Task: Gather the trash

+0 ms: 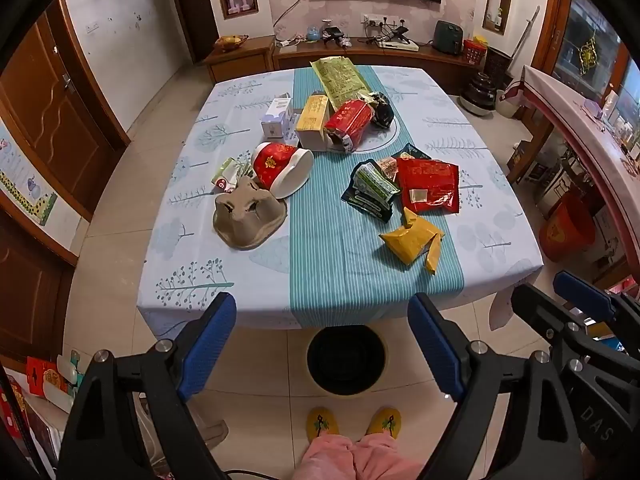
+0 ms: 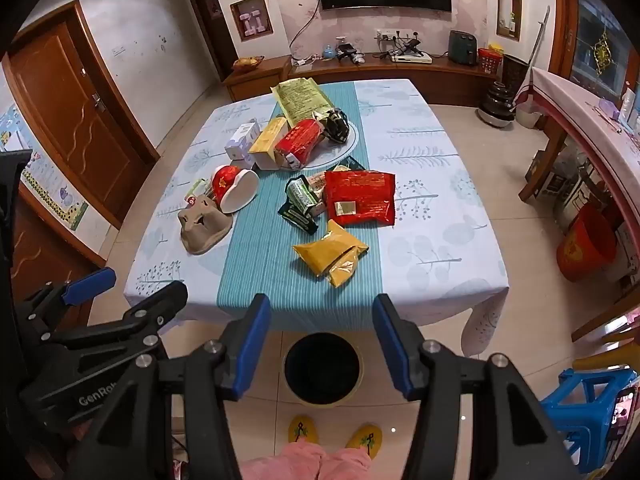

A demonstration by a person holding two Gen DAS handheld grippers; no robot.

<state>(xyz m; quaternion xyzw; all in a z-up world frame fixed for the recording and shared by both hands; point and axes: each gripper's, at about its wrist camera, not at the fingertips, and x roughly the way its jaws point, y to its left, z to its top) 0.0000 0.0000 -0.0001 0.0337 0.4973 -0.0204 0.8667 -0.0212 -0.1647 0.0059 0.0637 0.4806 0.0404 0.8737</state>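
Note:
Trash lies on the table [image 1: 352,280]: a yellow packet [image 1: 412,242] [image 2: 330,254] nearest, a red bag [image 1: 430,190] [image 2: 360,198], a green wrapper [image 1: 370,192] [image 2: 300,200], a brown pulp tray [image 1: 250,218] [image 2: 204,226], a red-and-white cup [image 1: 282,168] [image 2: 234,188] on its side, and boxes [image 1: 314,122] at the back. A black bin [image 1: 346,360] [image 2: 322,368] stands on the floor below the near edge. My left gripper [image 1: 322,344] and right gripper [image 2: 322,340] are both open and empty, held above the bin in front of the table.
A red bucket [image 2: 586,244] and a blue stool [image 2: 592,412] stand on the floor at right. A second table [image 2: 592,120] runs along the right. A wooden door [image 2: 76,112] is at left. The person's feet [image 2: 334,436] are below the bin.

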